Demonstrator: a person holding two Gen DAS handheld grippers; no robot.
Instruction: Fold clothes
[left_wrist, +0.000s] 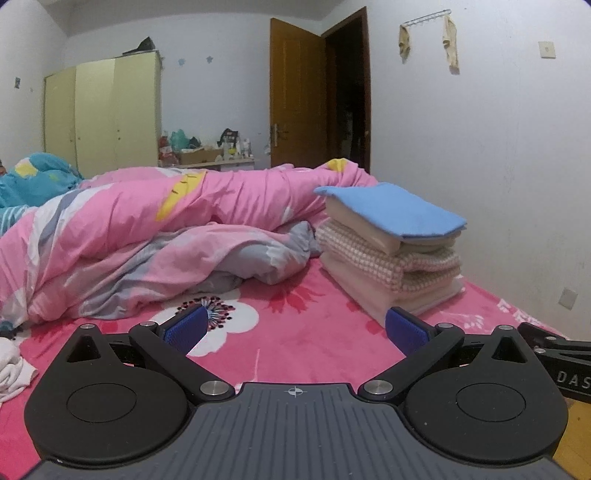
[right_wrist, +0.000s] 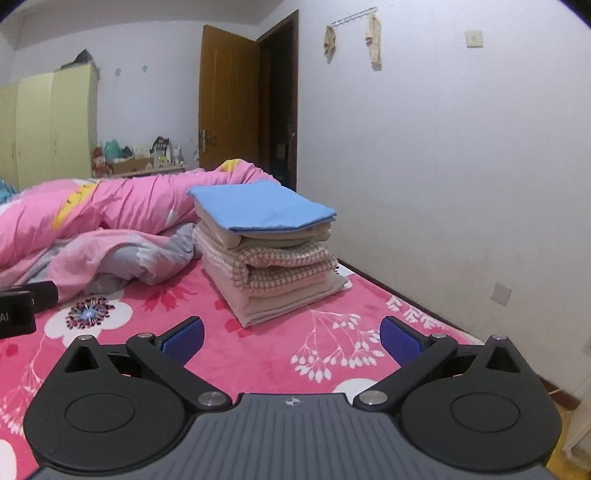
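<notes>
Both wrist views sit low over the bed (left_wrist: 295, 332), facing the far door (left_wrist: 295, 96); the left looks from farther left; both share the folded stack (right_wrist: 266, 251), nearer in the right view, and the pink quilt (left_wrist: 147, 229).

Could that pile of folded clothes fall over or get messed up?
It might. The stack sits close to the bed's edge by the wall, and its blue top piece overhangs the layers below, so a nudge could tip it off. The rumpled pink quilt touches the stack's far side; tugging it could drag things askew. Both grippers, left and right, are open and empty, so nothing is steadying the stack.
</notes>
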